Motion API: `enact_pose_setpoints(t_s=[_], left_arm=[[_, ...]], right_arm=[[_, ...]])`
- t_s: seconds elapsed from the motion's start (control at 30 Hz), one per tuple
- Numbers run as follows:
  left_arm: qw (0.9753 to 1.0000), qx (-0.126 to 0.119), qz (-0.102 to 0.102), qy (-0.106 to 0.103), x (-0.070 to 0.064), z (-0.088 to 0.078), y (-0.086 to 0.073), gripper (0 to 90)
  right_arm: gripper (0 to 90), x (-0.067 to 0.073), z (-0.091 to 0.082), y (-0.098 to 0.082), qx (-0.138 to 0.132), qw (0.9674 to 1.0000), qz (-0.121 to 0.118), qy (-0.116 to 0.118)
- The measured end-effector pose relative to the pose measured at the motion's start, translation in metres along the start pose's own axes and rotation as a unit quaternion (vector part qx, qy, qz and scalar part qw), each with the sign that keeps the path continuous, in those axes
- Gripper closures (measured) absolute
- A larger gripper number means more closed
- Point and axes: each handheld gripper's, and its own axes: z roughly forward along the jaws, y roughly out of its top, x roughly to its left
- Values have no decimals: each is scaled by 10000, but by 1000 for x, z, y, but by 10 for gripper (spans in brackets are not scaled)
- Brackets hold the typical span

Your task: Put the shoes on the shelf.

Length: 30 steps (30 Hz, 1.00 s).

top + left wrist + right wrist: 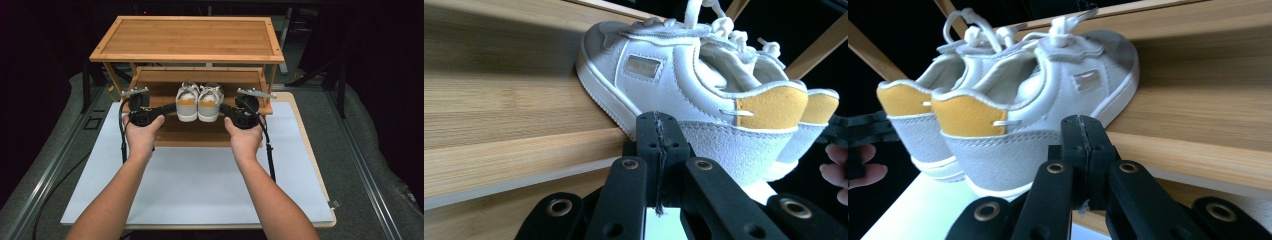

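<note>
So both my claws, L (170,108) & R (224,108), are pinched together, empty, flanking the shoes (198,102) on the rack's (150,82) lower shelf, prob to squeeze the pair from outside.

Wooden rack (150,90) on white mat (200,185); 2 sneakers (198,102) on lower shelf.

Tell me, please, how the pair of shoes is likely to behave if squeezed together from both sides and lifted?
The shoes look small and probably light. Flat soles on the shelf suggest they won't roll. Their soft uppers may give, and the loose laces could dangle.
</note>
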Motion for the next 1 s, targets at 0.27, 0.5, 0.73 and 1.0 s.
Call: enact_pose_setpoints(t_s=[0.27, 0.5, 0.73, 1.0], left_arm=[[9999, -78, -36, 70, 1, 4, 1, 900], [9998, -65, -102, 152, 5, 13, 7, 900], [9998, -44, -6, 214, 13, 26, 18, 900], [9997, -24, -46, 233, 18, 37, 25, 900]], right_arm=[[900, 0, 5, 0, -98, 9999, 110, -13], [900, -6, 15, 5, -145, 9995, 274, 47], [900, -10, 28, 14, -107, 9997, 219, -21], [900, -14, 41, 23, -133, 9997, 136, -173]])
